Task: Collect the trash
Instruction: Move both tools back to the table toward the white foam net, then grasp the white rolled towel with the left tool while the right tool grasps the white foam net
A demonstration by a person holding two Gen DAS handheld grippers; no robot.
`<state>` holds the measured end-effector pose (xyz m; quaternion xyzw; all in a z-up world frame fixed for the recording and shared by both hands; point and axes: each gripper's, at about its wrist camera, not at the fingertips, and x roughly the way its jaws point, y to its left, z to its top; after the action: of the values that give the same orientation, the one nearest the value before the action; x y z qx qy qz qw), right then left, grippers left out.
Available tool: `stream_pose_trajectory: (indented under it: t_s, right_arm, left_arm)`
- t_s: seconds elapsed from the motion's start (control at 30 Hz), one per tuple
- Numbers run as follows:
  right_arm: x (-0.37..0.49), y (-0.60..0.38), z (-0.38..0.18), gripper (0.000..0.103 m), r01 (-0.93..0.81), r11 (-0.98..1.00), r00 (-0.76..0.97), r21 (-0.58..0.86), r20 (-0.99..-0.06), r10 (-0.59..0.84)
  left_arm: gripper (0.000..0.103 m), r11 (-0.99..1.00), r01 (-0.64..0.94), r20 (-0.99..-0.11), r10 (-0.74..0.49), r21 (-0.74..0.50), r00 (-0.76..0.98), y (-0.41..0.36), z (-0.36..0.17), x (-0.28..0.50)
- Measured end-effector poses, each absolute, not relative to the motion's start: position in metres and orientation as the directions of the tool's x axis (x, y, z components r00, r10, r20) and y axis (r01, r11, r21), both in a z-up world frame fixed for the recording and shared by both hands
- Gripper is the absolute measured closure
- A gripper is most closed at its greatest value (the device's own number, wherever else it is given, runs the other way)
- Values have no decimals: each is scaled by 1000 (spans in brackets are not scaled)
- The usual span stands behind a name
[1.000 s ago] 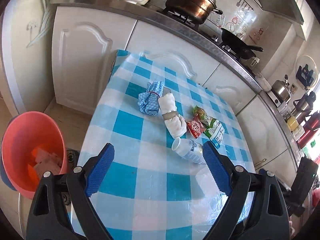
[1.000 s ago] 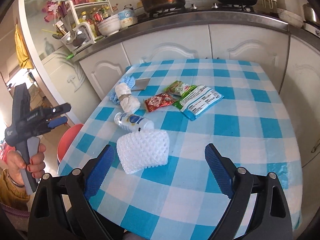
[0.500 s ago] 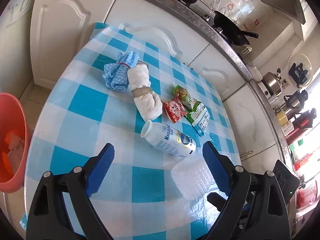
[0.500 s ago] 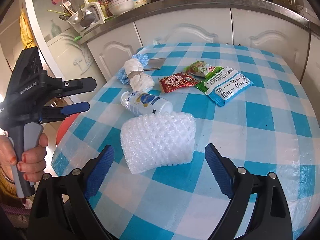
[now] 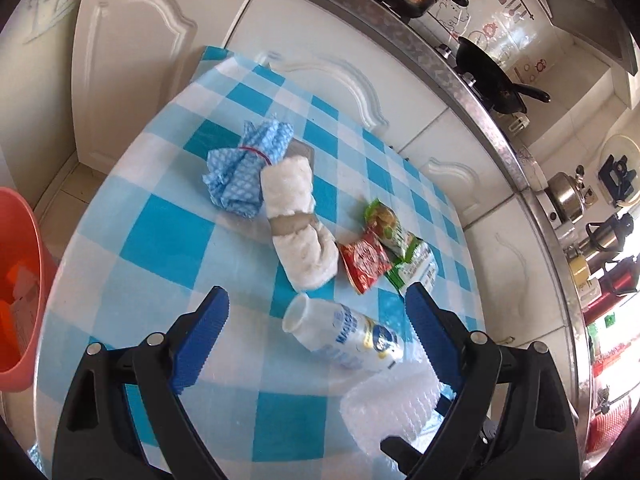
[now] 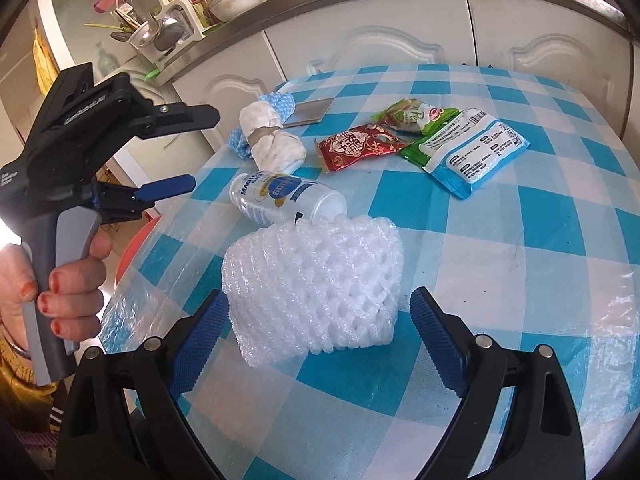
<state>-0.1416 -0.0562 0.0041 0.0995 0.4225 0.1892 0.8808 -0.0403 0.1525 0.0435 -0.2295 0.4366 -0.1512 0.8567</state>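
Right wrist: right gripper (agape) astride foam net

Bottle apparently touching foam net, behind it

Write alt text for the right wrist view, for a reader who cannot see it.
The open right gripper straddles a white foam net sleeve on a blue-and-white checked table. Behind the sleeve lie a white plastic bottle on its side, a rolled white cloth and snack wrappers. At left, a hand holds the open left gripper.
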Motion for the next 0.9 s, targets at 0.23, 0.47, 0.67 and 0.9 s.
stream_pose_trajectory:
  t_s: [0.23, 0.47, 0.67, 0.9]
  right_arm:
    - [-138, -59, 3, 12, -250, 899, 571, 359, -695, 437]
    - [-137, -62, 0, 12, -253, 887, 565, 387, -686, 460]
    - [-138, -64, 0, 12, -253, 882, 569, 398, -676, 468]
    - [-140, -64, 2, 29, -257, 880, 567, 398, -675, 471]
  left_arm:
    - [13, 869, 63, -706, -438, -490, 556, 136, 38, -3]
    - [21, 888, 27, -752, -404, -459, 521, 125, 22, 17]
    - [49, 889, 24, -768, -407, -456, 494, 121, 12, 23]
    - [58, 888, 29, -764, -411, -459, 498, 123, 11, 21]
